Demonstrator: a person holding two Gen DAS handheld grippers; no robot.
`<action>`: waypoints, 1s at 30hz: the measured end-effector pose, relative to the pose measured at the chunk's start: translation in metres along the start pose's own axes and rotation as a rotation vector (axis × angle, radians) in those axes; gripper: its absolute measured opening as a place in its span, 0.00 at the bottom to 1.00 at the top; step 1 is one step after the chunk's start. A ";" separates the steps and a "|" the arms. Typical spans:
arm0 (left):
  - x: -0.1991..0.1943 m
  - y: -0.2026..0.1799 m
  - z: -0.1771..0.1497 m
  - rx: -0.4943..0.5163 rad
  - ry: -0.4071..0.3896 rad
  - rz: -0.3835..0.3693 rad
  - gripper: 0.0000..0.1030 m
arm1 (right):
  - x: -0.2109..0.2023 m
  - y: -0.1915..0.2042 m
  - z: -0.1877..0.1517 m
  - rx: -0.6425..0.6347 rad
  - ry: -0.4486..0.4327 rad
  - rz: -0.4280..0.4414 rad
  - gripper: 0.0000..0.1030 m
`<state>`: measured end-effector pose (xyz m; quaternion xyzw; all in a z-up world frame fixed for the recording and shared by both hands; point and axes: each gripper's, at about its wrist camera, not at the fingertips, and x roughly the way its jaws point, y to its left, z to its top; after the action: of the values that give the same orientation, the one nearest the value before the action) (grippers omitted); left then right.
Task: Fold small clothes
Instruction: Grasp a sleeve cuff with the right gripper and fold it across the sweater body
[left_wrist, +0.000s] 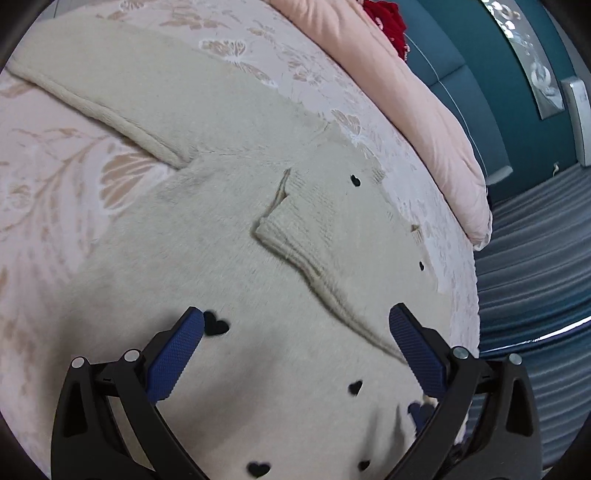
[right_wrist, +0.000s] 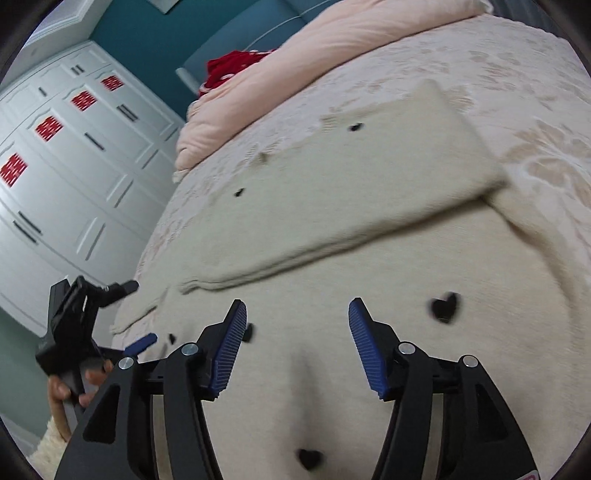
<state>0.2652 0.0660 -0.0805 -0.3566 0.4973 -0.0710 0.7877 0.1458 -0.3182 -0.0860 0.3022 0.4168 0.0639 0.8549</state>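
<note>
A cream fuzzy sweater (left_wrist: 207, 236) with small black hearts lies spread on the bed. One sleeve (left_wrist: 110, 88) stretches to the far left; the other sleeve (left_wrist: 306, 236) lies folded across the body. My left gripper (left_wrist: 295, 323) is open and empty just above the sweater's lower body. In the right wrist view the same sweater (right_wrist: 369, 229) fills the middle, with a sleeve (right_wrist: 369, 177) folded over it. My right gripper (right_wrist: 297, 317) is open and empty above the sweater. The left gripper (right_wrist: 142, 314) also shows at the sweater's left edge, held by a hand.
The bed has a pink floral cover (left_wrist: 48, 177). A rolled pink duvet (left_wrist: 424, 110) and a red garment (left_wrist: 388, 22) lie at the head end. The bed's edge drops to a striped blue rug (left_wrist: 535, 258). White wardrobes (right_wrist: 66, 155) stand beyond the bed.
</note>
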 end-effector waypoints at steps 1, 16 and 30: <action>0.012 -0.003 0.005 -0.027 0.009 -0.005 0.95 | -0.006 -0.016 0.000 0.035 -0.008 -0.018 0.57; 0.033 -0.073 0.055 0.166 -0.133 -0.036 0.07 | 0.029 -0.084 0.081 0.208 -0.118 -0.049 0.19; 0.074 -0.004 0.033 0.194 -0.124 0.040 0.10 | 0.012 -0.094 0.065 0.159 -0.140 -0.107 0.11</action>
<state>0.3305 0.0453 -0.1239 -0.2723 0.4456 -0.0808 0.8490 0.1892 -0.4201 -0.1169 0.3501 0.3751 -0.0364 0.8575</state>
